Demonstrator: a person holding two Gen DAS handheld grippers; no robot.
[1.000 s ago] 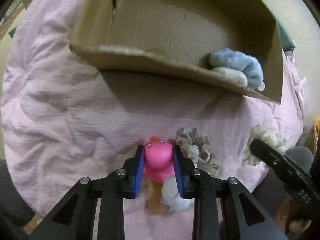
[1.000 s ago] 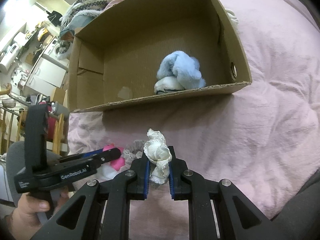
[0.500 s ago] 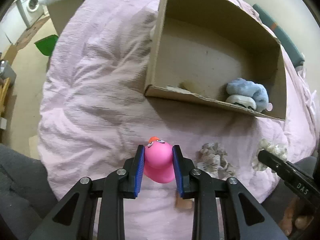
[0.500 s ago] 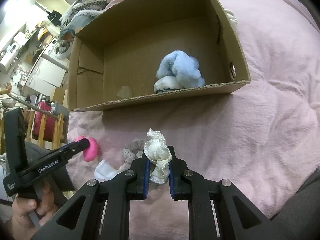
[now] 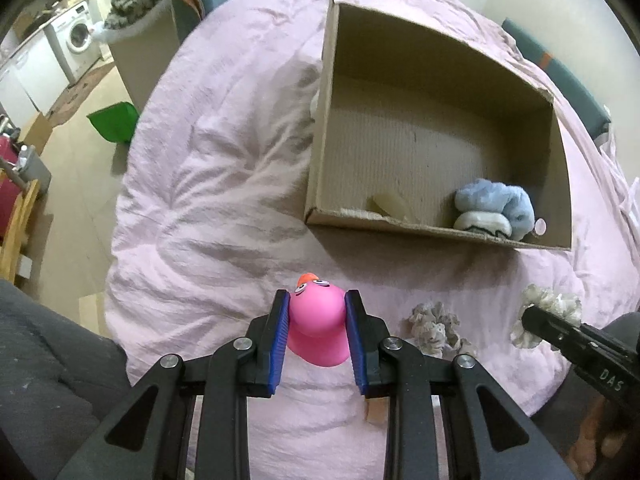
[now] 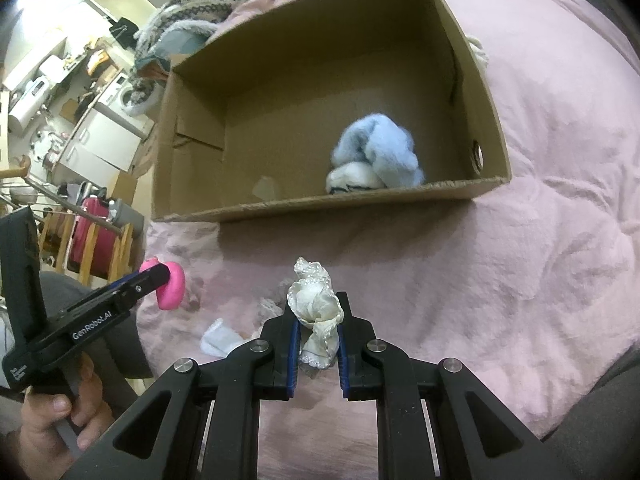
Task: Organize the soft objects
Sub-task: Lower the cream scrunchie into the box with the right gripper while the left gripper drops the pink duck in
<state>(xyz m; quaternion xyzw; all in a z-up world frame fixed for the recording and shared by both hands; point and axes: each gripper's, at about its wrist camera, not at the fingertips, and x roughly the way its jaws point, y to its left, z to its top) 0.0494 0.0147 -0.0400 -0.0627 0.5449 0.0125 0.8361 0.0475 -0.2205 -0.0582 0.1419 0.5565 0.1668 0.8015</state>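
My left gripper (image 5: 317,334) is shut on a pink rubber duck (image 5: 318,328) and holds it above the pink bedspread, short of the box; the duck also shows in the right wrist view (image 6: 171,290). My right gripper (image 6: 316,330) is shut on a cream scrunchie (image 6: 316,304), also seen at the right in the left wrist view (image 5: 550,312). An open cardboard box (image 5: 436,236) (image 6: 320,206) lies ahead and holds a blue and white fluffy sock bundle (image 5: 494,214) (image 6: 376,158).
A grey scrunchie (image 5: 434,326) and a white soft piece (image 6: 218,338) lie on the pink bedspread (image 5: 224,184) near the grippers. The bed's left edge drops to the floor, with a green bin (image 5: 112,122) and a washing machine (image 5: 78,38) beyond.
My left gripper has lifted the pink duck off the bed and drawn back to the left, so the box looks farther. The right gripper has held still with the cream scrunchie.
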